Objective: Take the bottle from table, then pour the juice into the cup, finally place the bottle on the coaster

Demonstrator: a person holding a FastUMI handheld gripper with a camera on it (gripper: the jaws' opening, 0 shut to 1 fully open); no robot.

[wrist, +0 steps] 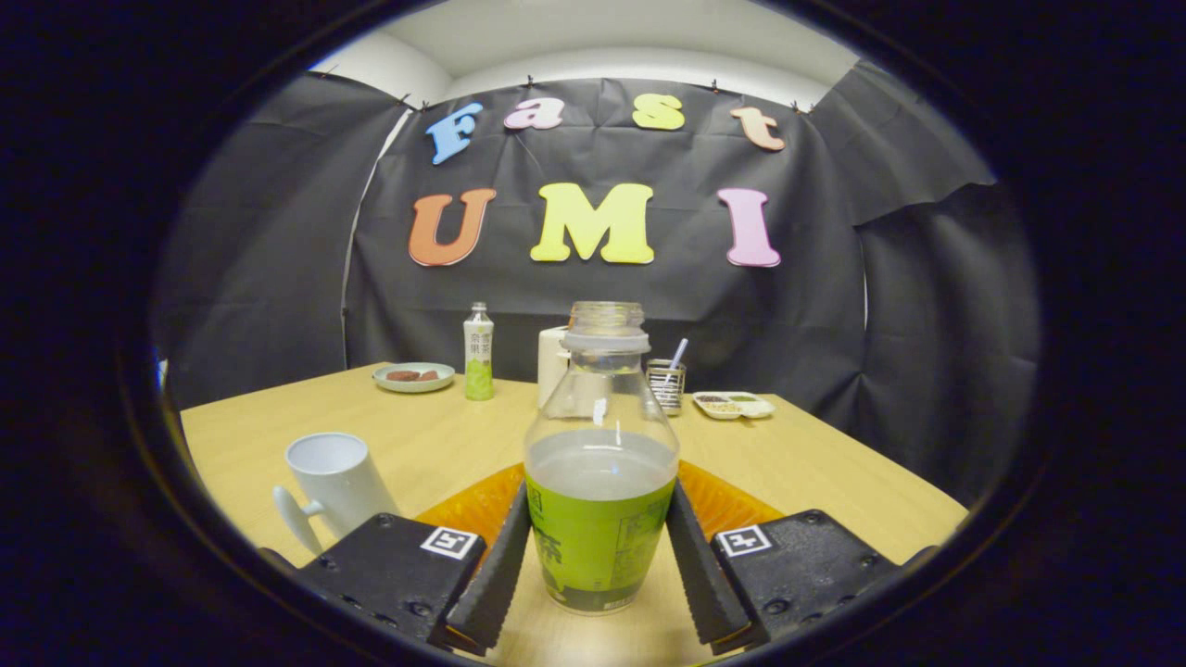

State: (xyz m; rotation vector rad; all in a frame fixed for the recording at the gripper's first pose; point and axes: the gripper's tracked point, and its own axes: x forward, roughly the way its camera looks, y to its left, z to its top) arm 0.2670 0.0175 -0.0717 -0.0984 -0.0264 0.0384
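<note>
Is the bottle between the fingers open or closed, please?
Open. The bottle stands upright between the fingers of the hand-held gripper, and its neck shows bare threads with no cap on top.

Green-labelled bottle (600,519), white cup (335,482), orange coaster (482,505)

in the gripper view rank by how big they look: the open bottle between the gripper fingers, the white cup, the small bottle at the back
1. Open bottle, gripper fingers against its sides; nearness inflates it.
2. White cup.
3. Small bottle, far back, so true size unsure.
</note>
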